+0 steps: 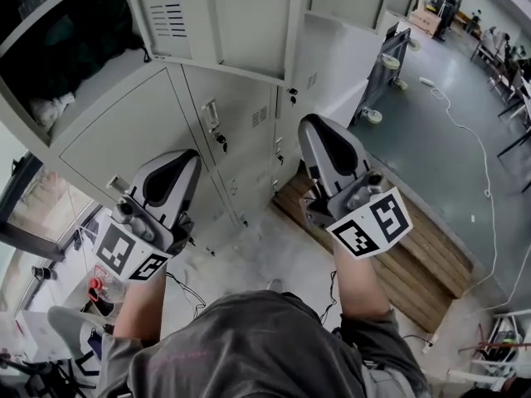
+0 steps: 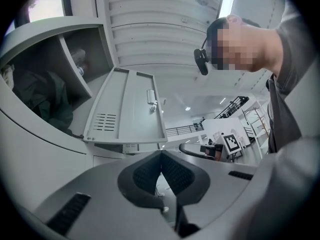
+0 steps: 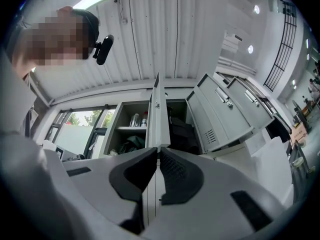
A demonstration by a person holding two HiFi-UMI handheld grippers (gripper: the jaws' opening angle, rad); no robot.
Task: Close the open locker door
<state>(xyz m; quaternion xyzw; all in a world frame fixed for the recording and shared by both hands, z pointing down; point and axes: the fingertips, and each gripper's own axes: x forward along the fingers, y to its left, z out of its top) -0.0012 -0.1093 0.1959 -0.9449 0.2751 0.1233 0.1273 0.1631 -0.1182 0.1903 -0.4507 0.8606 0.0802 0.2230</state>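
Your left claw [image 1: 187, 154] [image 2: 161, 154] was shut, its pads meeting at the tips with nothing between them. It sat low in front of the closed lower lockers [image 1: 141, 135], clear of them. Up at the left, the compartment [image 1: 66, 52] was open with dark clothing inside. The open locker door [image 1: 224, 23] [image 2: 125, 109] [image 3: 159, 114] jutted out beside it, above both claws.

Your right claw [image 1: 311, 121] [image 3: 158, 150] was closed to a hairline slit and gripped nothing. Its tips pointed up at the door's edge, seen end-on just past them. Contact could not be told. Further right a second door [image 3: 225, 111] also hung open. A wooden pallet [image 1: 415, 255] and bare floor [image 1: 440, 139] lay to the right of that claw.
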